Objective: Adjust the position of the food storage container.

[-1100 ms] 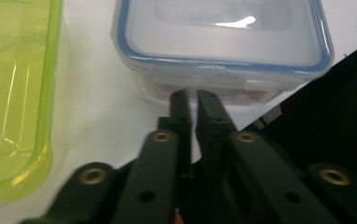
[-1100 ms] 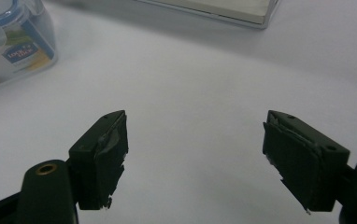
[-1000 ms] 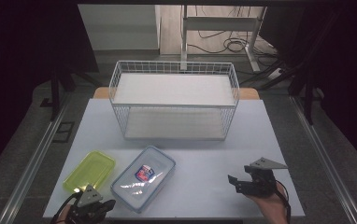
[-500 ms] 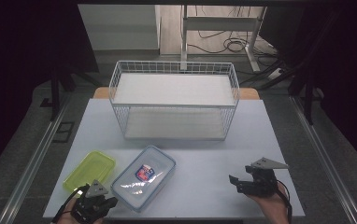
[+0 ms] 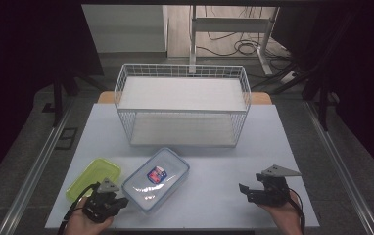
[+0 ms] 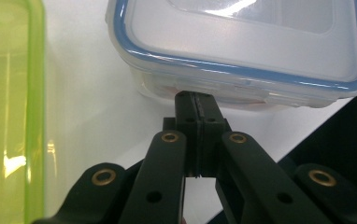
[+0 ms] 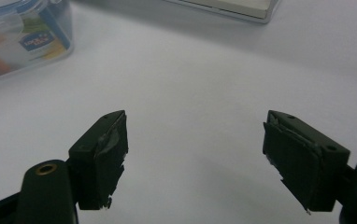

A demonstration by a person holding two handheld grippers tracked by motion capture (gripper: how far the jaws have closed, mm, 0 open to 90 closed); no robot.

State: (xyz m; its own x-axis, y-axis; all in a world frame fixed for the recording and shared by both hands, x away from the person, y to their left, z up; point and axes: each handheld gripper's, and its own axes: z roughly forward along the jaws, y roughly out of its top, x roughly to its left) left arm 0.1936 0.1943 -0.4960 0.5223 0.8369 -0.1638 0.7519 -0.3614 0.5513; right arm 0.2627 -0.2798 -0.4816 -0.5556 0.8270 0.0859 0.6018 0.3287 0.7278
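Table: we work at a pale table [image 5: 214, 196] with a white wire basket [image 5: 182, 105] at its far side.
Left gripper: our left gripper [image 6: 196, 100] has its jaws clenched together, empty, tips just at the near wall of the clear blue-rimmed food container [image 6: 242, 46].
Container: it lies near the table's front left, just beside a green lid [image 5: 93, 177].
Right gripper: our right gripper [image 7: 195, 158] hovers released over bare table, well apart from the container.
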